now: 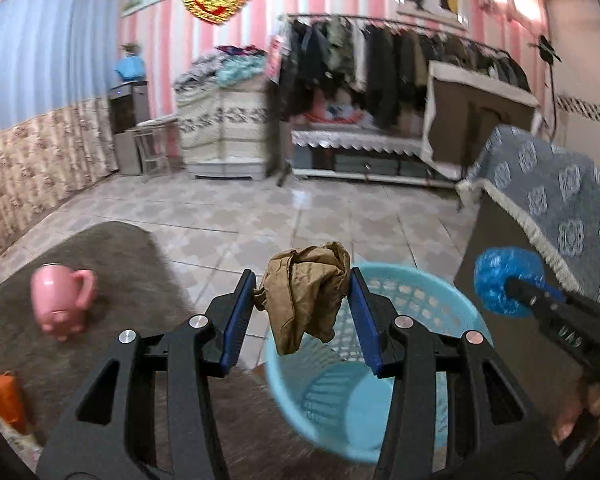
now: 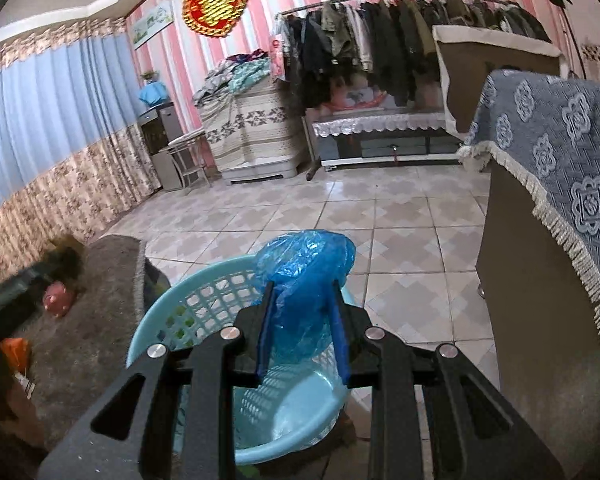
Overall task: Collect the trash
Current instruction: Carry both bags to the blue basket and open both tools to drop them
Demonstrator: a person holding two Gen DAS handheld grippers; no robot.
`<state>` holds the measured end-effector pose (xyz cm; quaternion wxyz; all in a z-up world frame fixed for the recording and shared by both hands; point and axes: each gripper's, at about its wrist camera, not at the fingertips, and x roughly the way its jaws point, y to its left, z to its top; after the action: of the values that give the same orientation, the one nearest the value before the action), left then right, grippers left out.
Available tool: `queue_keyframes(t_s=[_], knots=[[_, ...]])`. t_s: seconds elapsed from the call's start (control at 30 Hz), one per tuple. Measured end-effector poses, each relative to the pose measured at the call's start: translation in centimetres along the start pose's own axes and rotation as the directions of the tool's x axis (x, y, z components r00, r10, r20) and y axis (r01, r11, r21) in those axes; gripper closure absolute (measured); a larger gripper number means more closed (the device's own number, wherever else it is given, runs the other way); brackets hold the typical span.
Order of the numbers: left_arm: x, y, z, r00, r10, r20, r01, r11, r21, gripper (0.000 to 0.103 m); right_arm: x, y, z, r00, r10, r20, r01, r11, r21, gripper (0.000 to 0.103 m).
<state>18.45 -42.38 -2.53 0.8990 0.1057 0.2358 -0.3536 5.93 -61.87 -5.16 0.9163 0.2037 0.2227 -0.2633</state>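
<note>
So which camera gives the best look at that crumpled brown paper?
The left wrist view: the crumpled brown paper sits centred, pinched in the left gripper above the light blue basket. The right wrist view doesn't show it.

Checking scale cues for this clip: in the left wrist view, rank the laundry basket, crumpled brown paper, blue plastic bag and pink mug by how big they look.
1. light blue basket, partly hidden
2. crumpled brown paper, though nearness to the camera inflates it
3. blue plastic bag and pink mug: too alike to rank

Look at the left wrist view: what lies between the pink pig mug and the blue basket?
Between the pink pig mug and blue basket lie brown rug and the left gripper, shut on crumpled brown paper.
</note>
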Motion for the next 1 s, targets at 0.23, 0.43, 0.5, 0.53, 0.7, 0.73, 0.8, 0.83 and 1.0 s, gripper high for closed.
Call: queue_keyframes(t_s=[0.23,0.43,0.5,0.53,0.7,0.73,0.8,0.83,1.0], knots=[[5.7,-2.0,-1.3,0.996,-0.034,-0.084,0.034,0.999,-0.001,0.057,1.0,-0.8,0.0,1.0,-0.01,-0.024,0.01,0.999,0.031,0.077],[6.2,-1.2,-1.3,0.996,-0.021,-0.084,0.02,1.0,-0.022,0.045,2.1,0.5,-0.7,0.998,-0.001,-0.06,0.001,1.0,0.001,0.077],[5.9,-0.8,-1.3,0.997,0.004,-0.074,-0.005,1.0,-0.011,0.029,2.3,0.8,-0.9,0.998,0.0,-0.064,0.0,1.0,0.006,0.077],[5.6,-0.5,-1.3,0.998,0.02,-0.064,-0.02,1.0,-0.006,0.027,2.4,1.0,-1.0,0.998,0.002,-0.067,-0.001,1.0,0.009,0.077],[3.9,1.6,-1.0,0.997,0.076,-0.03,-0.076,0.997,-0.01,0.012,3.3,2.3,-1.5,0.996,0.005,-0.086,-0.005,1.0,0.002,0.077],[3.8,1.8,-0.8,0.996,0.086,-0.024,-0.087,0.996,-0.017,0.011,3.5,2.4,-1.5,0.996,0.009,-0.088,-0.009,1.0,0.007,0.077],[3.2,2.9,-0.6,0.993,0.115,-0.013,-0.115,0.993,-0.032,0.009,3.7,3.0,-1.7,0.996,0.011,-0.09,-0.01,1.0,0.003,0.077],[3.0,3.4,-0.5,0.993,0.122,-0.01,-0.122,0.992,-0.037,0.009,3.9,3.3,-1.7,0.996,0.008,-0.09,-0.008,1.0,-0.005,0.077],[2.0,5.3,-0.6,0.987,0.159,0.001,-0.158,0.985,-0.063,0.006,4.4,4.3,-2.1,0.995,0.012,-0.095,-0.013,1.0,-0.006,0.075]])
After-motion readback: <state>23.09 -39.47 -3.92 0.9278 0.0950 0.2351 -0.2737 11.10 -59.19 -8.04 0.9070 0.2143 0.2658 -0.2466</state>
